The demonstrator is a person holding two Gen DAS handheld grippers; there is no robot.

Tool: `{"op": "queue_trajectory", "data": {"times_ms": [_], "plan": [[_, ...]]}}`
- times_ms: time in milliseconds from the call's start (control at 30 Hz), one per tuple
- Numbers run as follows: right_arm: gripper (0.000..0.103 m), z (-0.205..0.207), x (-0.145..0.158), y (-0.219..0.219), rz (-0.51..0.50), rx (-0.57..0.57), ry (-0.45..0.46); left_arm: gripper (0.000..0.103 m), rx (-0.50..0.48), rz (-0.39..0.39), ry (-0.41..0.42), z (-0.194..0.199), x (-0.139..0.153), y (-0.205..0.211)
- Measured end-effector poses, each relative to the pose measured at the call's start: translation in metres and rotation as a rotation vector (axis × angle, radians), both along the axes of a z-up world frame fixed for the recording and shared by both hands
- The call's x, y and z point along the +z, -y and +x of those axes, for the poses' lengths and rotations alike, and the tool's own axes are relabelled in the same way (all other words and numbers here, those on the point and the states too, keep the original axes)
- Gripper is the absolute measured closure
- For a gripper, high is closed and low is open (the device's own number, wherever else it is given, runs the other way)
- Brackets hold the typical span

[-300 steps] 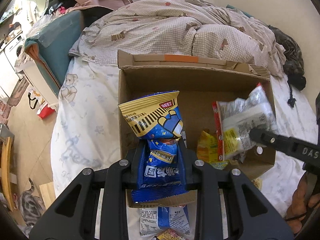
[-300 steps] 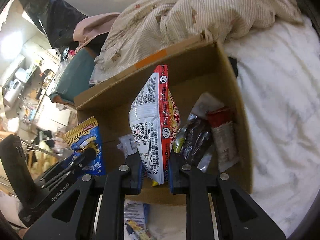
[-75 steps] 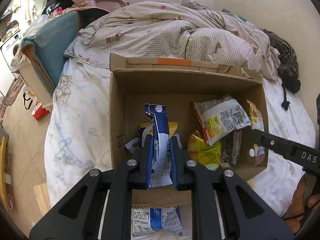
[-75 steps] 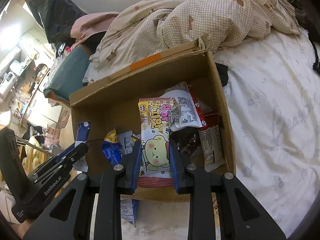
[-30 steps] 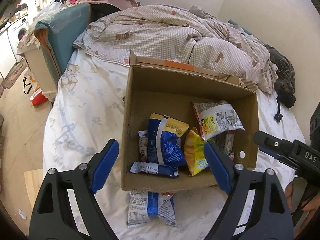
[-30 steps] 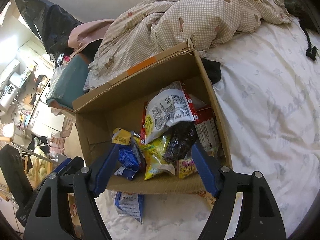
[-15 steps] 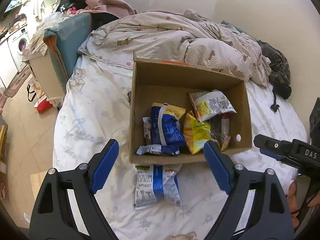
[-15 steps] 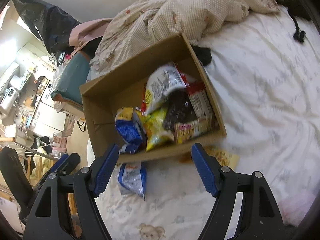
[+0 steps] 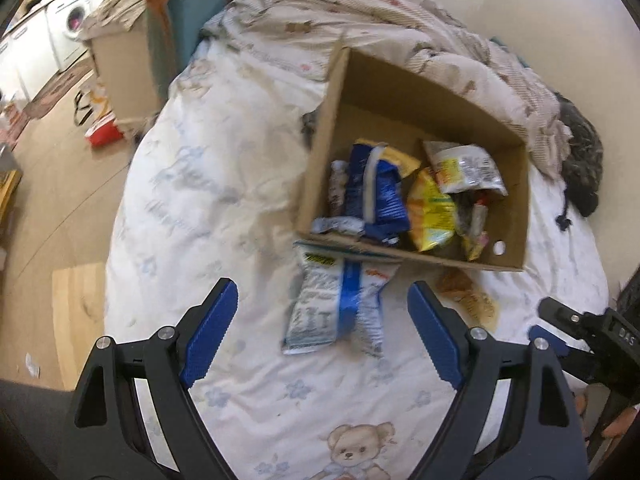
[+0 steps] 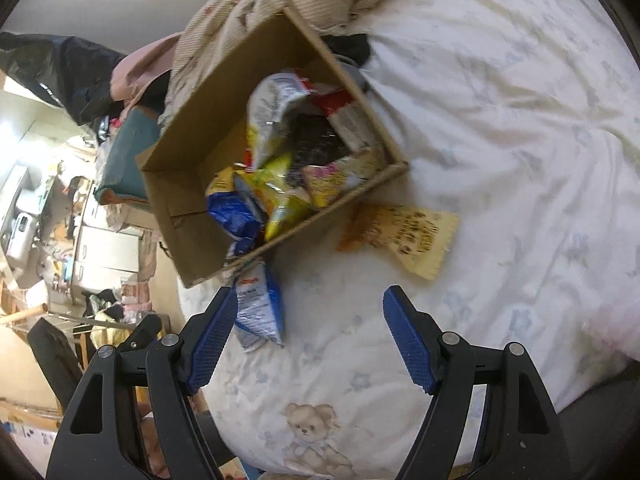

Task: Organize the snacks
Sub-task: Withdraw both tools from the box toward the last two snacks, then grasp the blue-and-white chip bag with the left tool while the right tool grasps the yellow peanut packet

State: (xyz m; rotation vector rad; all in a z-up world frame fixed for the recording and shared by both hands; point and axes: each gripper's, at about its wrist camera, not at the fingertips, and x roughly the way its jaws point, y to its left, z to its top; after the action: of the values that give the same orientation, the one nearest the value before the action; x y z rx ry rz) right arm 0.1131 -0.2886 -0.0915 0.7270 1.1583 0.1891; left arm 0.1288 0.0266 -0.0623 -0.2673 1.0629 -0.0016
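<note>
A cardboard box (image 9: 320,148) on the white bed holds several snack packets: blue (image 9: 376,192), yellow (image 9: 432,208) and white (image 9: 464,168). It also shows in the right wrist view (image 10: 192,200). A white and blue packet (image 9: 340,308) lies on the sheet in front of the box, also in the right wrist view (image 10: 258,304). A yellow-orange packet (image 10: 400,232) lies by the box's near right corner, also in the left wrist view (image 9: 468,300). My left gripper (image 9: 322,332) is open and empty above the white and blue packet. My right gripper (image 10: 308,334) is open and empty, pulled back from the box.
A rumpled checked duvet (image 9: 400,40) lies behind the box. The bed's left edge drops to a wooden floor (image 9: 52,184) with furniture and a washing machine (image 9: 68,28). A dark cloth (image 9: 580,168) lies at the far right. The sheet has teddy-bear prints (image 10: 308,428).
Both grippers released their packets into the box, opened wide, and pulled back and up. The box now sits farther off, and the two packets on the sheet have come into view.
</note>
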Motion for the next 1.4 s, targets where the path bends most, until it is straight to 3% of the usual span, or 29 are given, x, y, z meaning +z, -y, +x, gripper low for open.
{"op": "queue_trajectory", "data": {"times_ms": [167, 267, 500, 733, 767, 800, 900, 1000, 1133, 1400], "plan": [[0.025, -0.008, -0.007, 0.017, -0.018, -0.033, -0.024, 0.018, 0.058, -0.008, -0.088, 0.002, -0.024, -0.010], [0.025, -0.009, -0.013, 0.030, 0.023, -0.079, -0.054, 0.018, 0.051, 0.006, -0.153, 0.010, -0.047, -0.003], [0.025, -0.005, -0.018, 0.041, 0.070, -0.123, -0.071, 0.018, -0.069, -0.008, -0.215, 0.040, -0.079, 0.034], [0.025, -0.005, -0.024, 0.046, 0.054, -0.123, -0.091, 0.019, -0.058, -0.006, -0.278, 0.058, -0.112, 0.045], [0.025, -0.005, -0.025, 0.047, 0.056, -0.126, -0.095, 0.019, -0.061, -0.010, -0.290, 0.059, -0.116, 0.046], [0.025, -0.005, -0.026, 0.047, 0.058, -0.129, -0.101, 0.028, -0.065, -0.024, -0.293, 0.058, -0.120, 0.046], [0.025, -0.004, -0.027, 0.045, 0.046, -0.122, -0.105, 0.046, -0.089, -0.010, -0.275, 0.054, -0.116, 0.048], [0.025, -0.003, -0.025, 0.042, 0.028, -0.110, -0.100, 0.052, -0.089, -0.038, -0.271, 0.045, -0.104, 0.042], [0.025, -0.002, -0.026, 0.038, 0.009, -0.091, -0.109, 0.052, -0.069, -0.014, -0.283, 0.016, -0.085, 0.031], [0.025, 0.001, -0.038, 0.039, -0.062, -0.097, -0.156, 0.052, -0.054, -0.055, -0.281, -0.034, -0.045, 0.001]]}}
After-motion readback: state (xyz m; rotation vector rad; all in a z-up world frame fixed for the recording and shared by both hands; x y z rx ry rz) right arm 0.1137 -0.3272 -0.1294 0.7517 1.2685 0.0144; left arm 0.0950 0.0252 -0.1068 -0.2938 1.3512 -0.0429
